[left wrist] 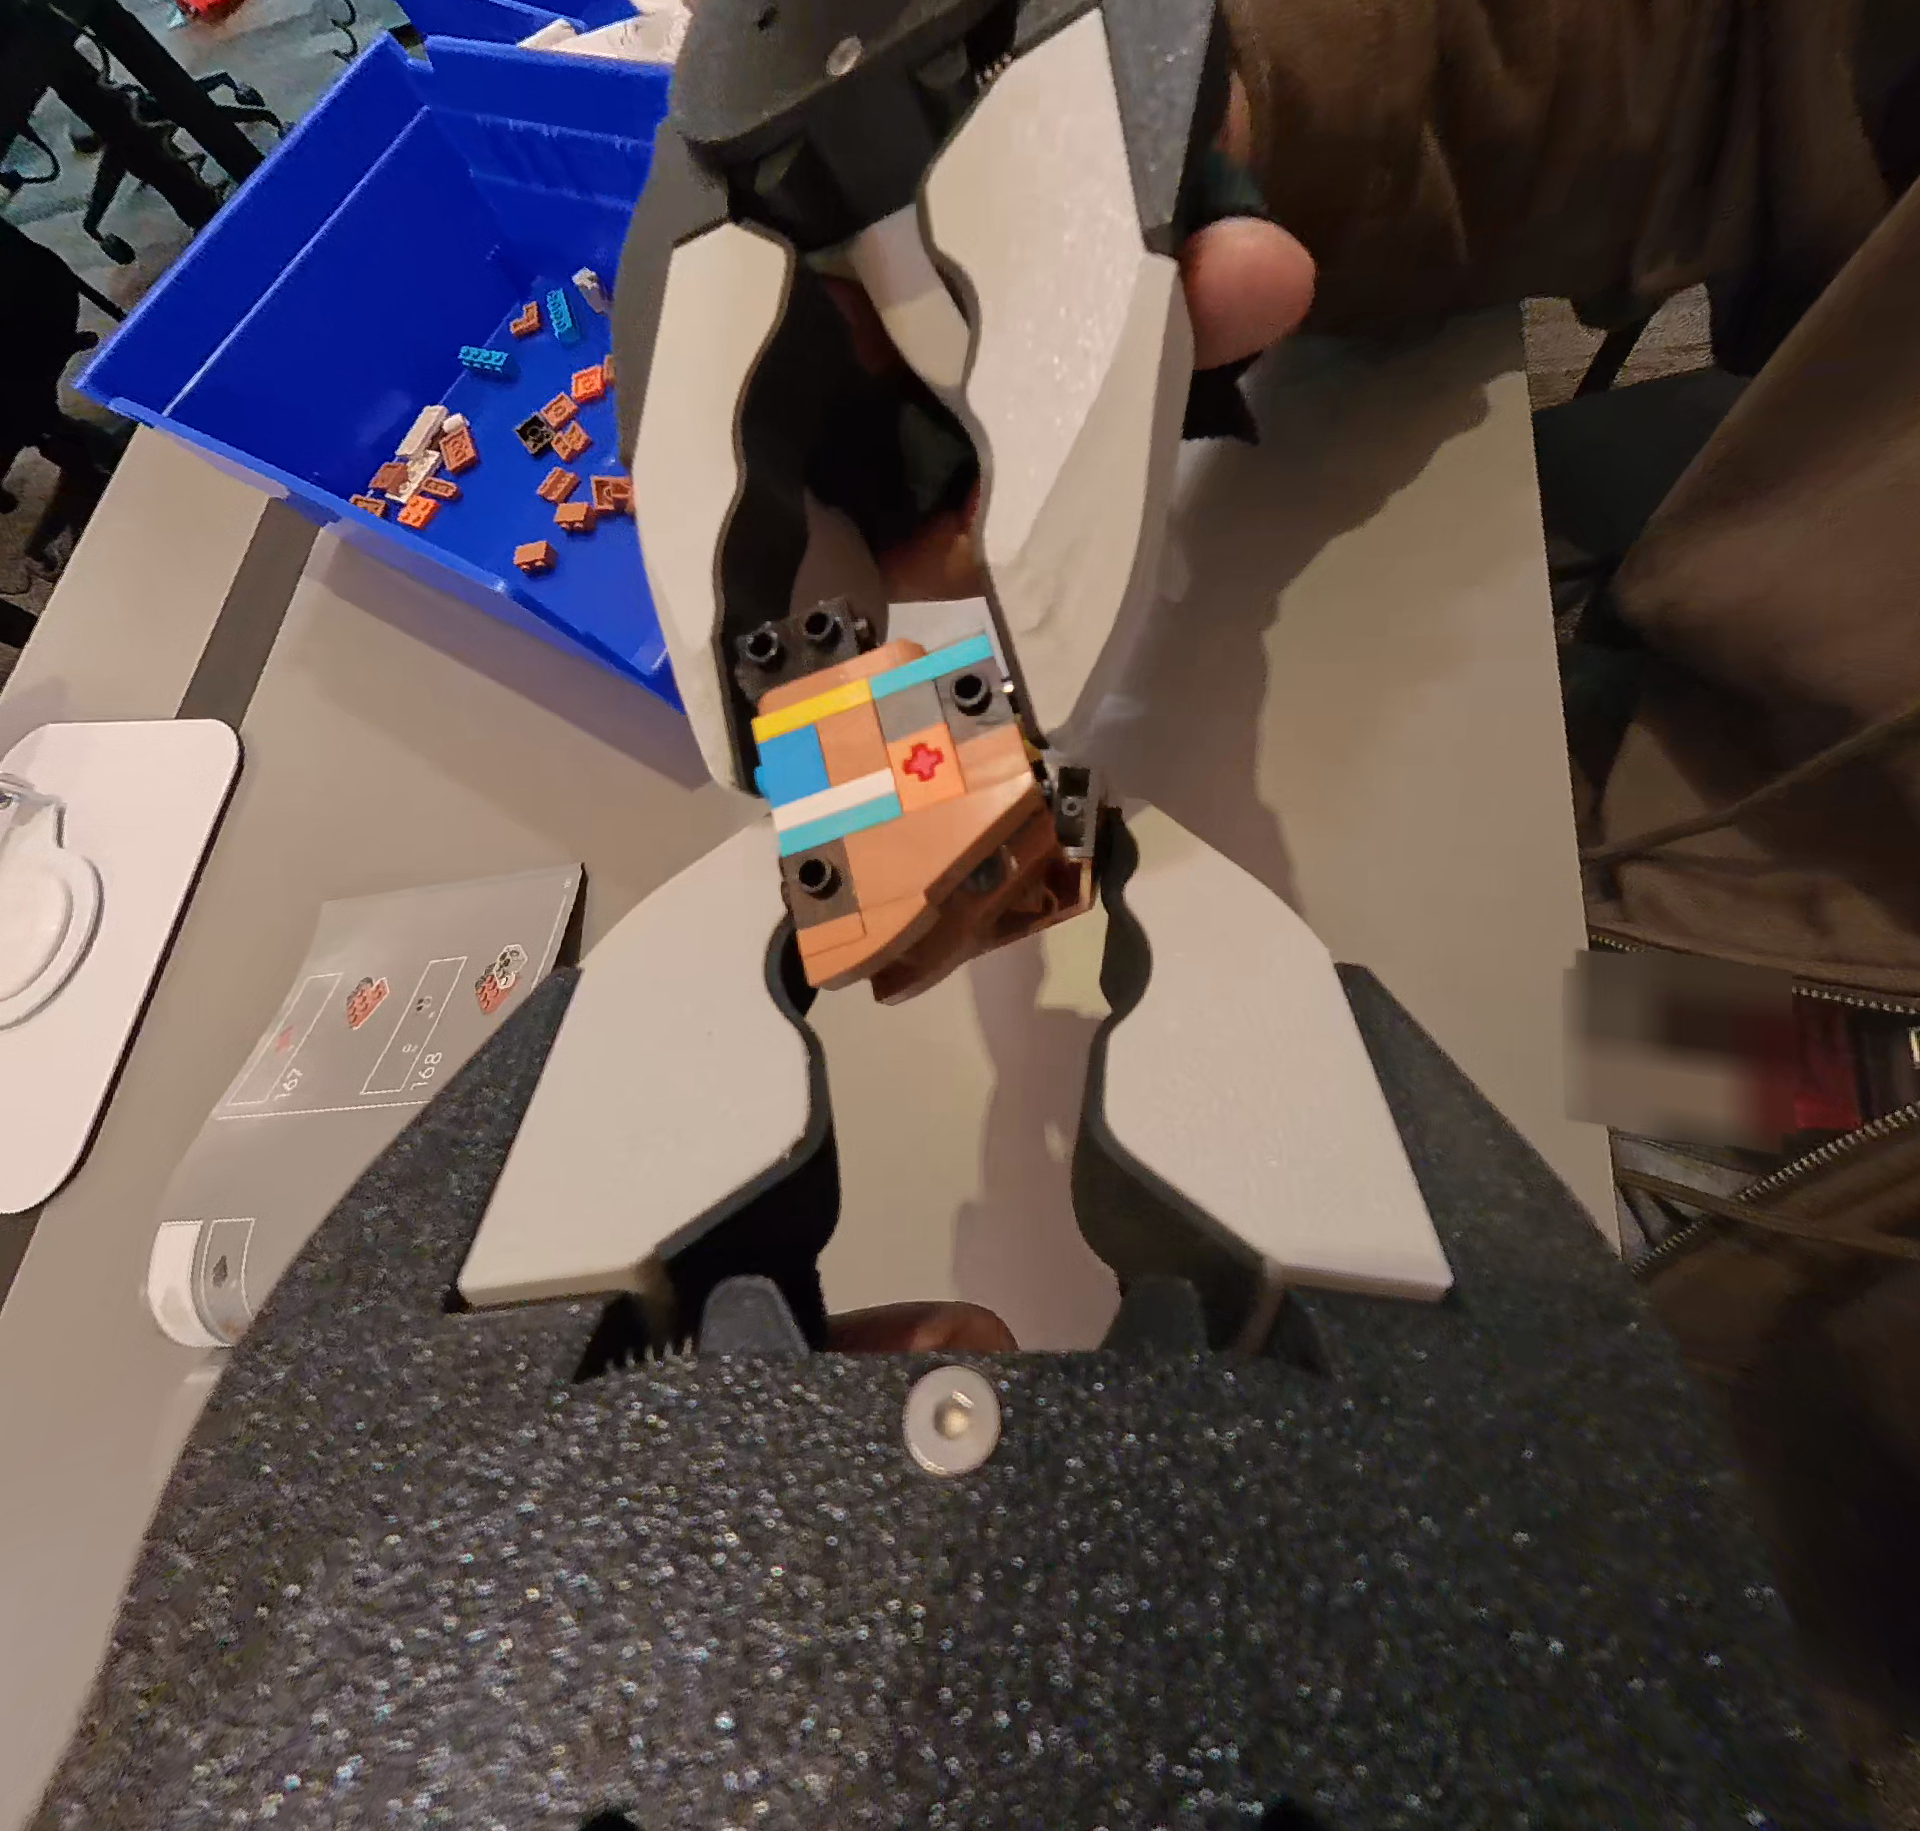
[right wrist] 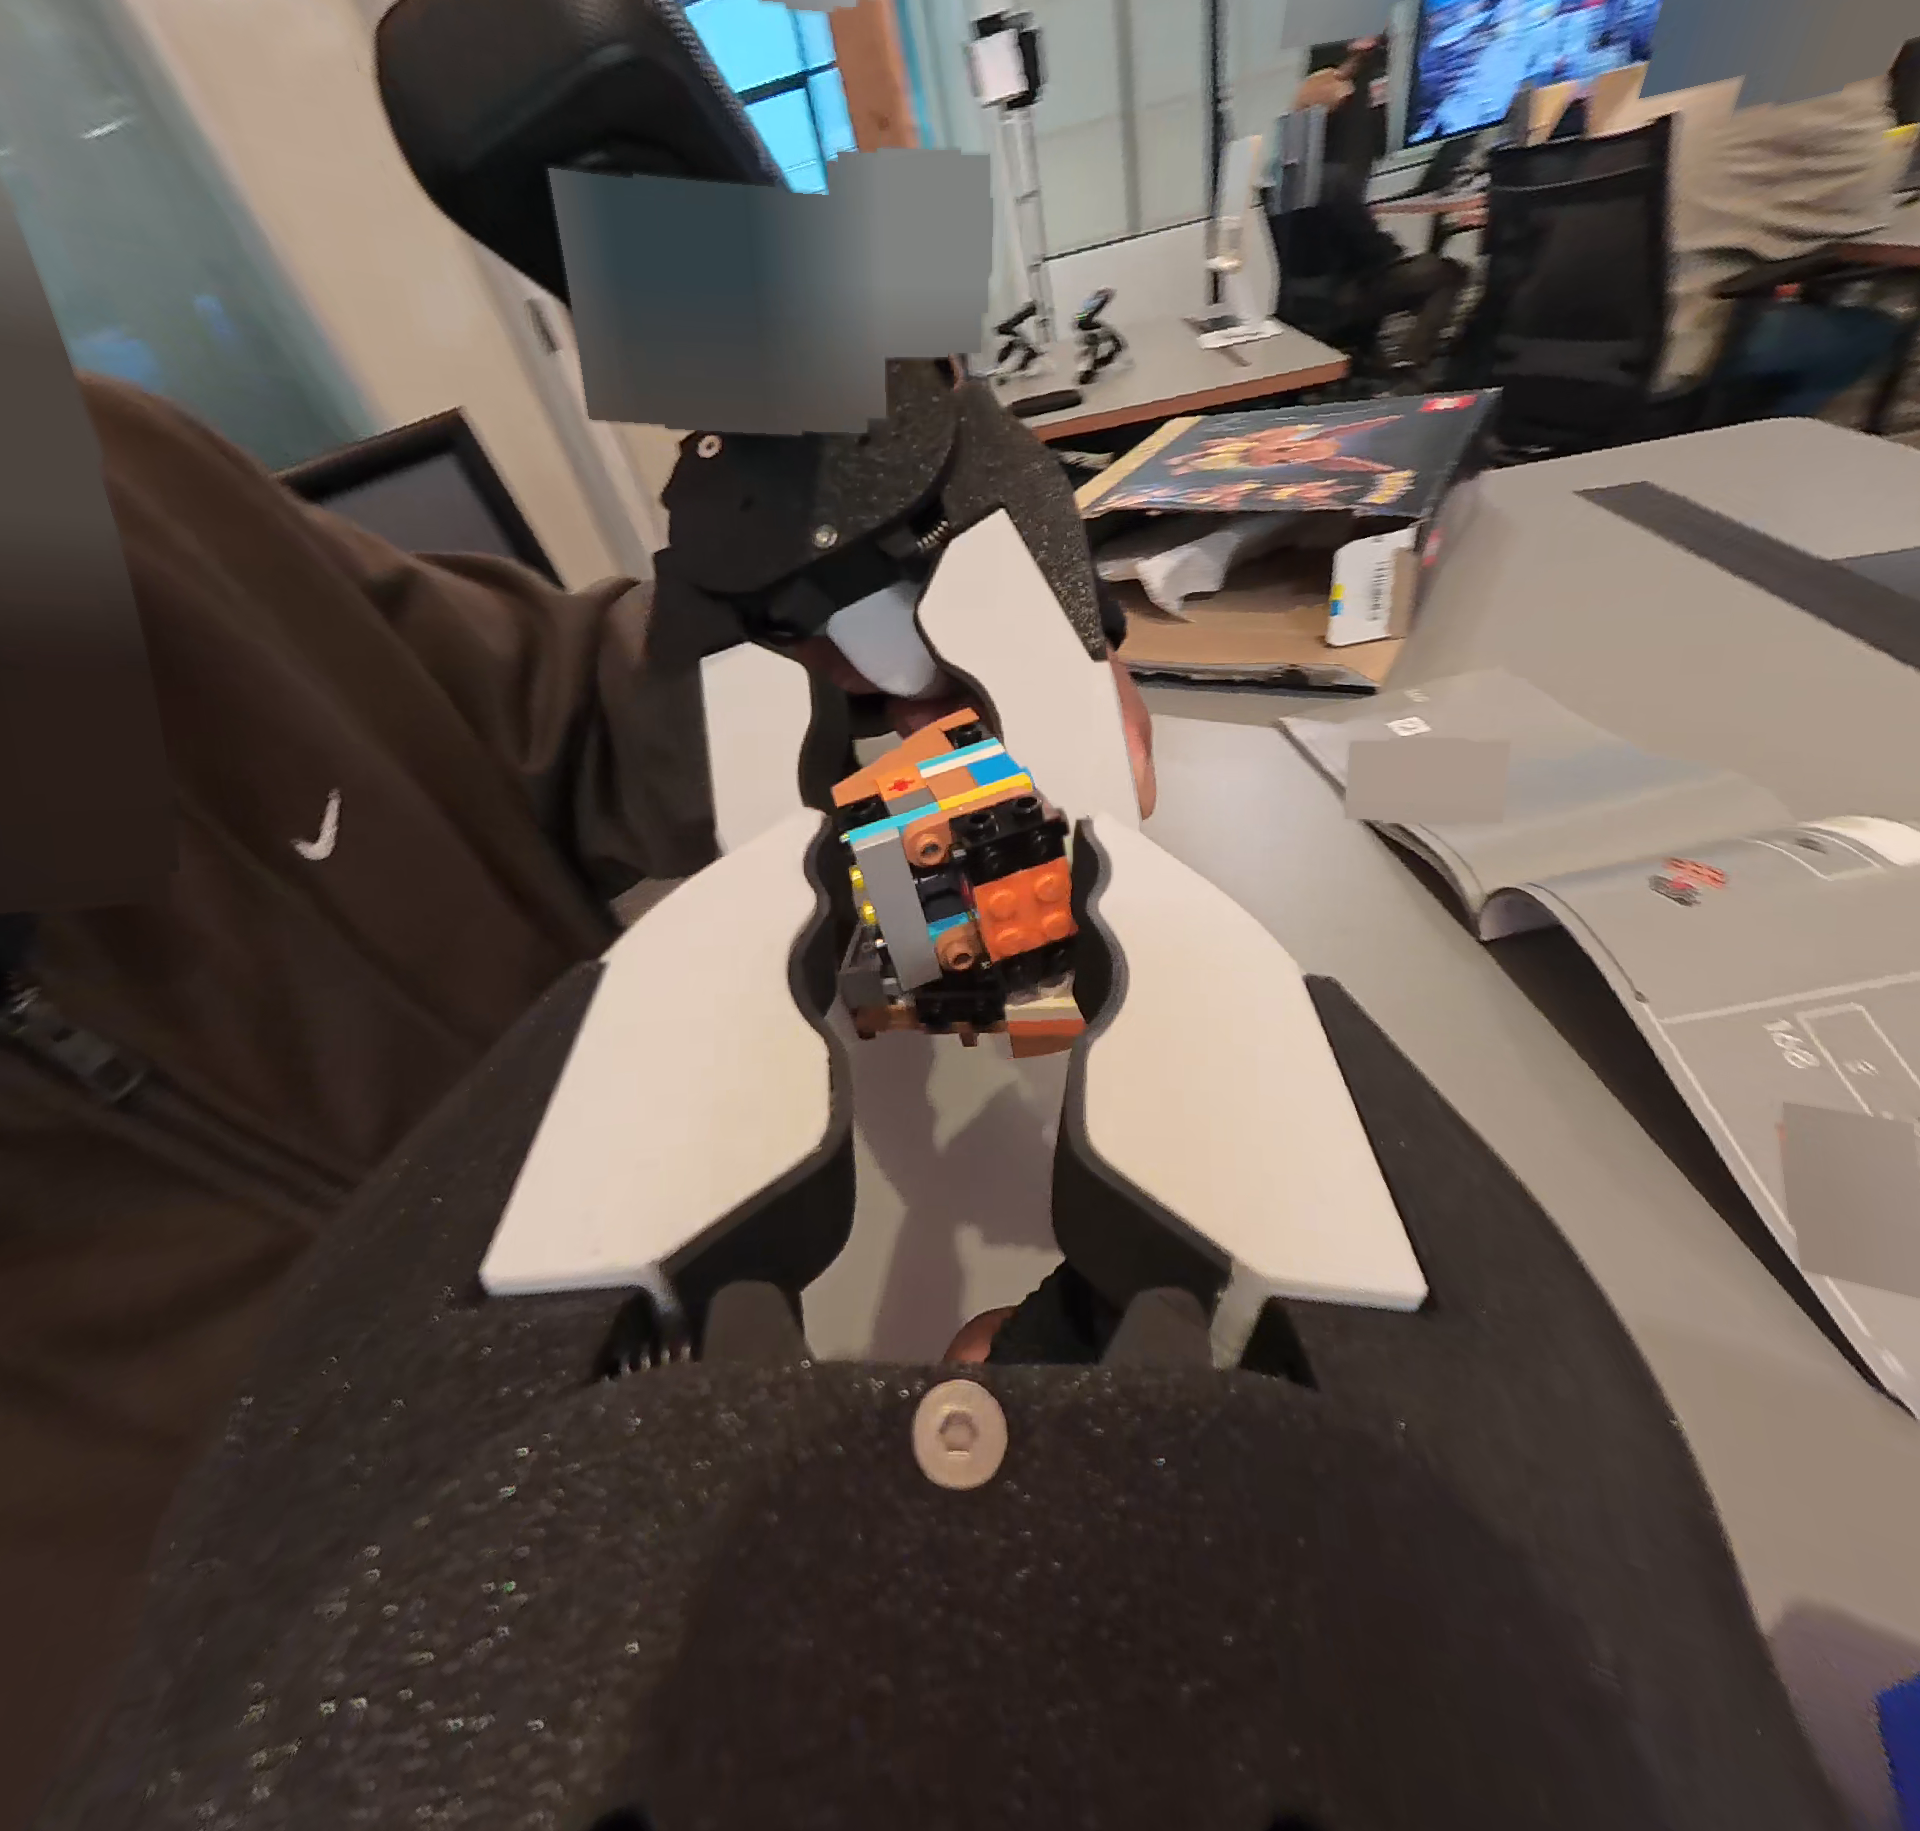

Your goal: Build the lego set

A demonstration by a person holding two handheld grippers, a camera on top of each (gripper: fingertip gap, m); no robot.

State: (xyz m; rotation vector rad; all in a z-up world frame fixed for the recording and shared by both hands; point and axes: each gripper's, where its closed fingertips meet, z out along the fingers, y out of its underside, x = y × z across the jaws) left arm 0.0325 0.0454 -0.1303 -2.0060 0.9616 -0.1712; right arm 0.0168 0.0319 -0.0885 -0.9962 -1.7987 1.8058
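While both grippers meet above the grey table [left wrist: 436,742], the left wrist view shows the left gripper [left wrist: 940,934] clamped on the lower end of a lego model [left wrist: 894,815]: tan plates with blue, yellow and white strips, a red cross tile and black studs. The right gripper [left wrist: 883,732] pinches its upper end. Loose bricks [left wrist: 499,441] lie in a blue bin [left wrist: 312,327] at the table's far left edge.

From the right wrist view, the model's end shows orange and black bricks. An open manual [right wrist: 1683,960] and a box [right wrist: 1288,524] lie on the table to the right.
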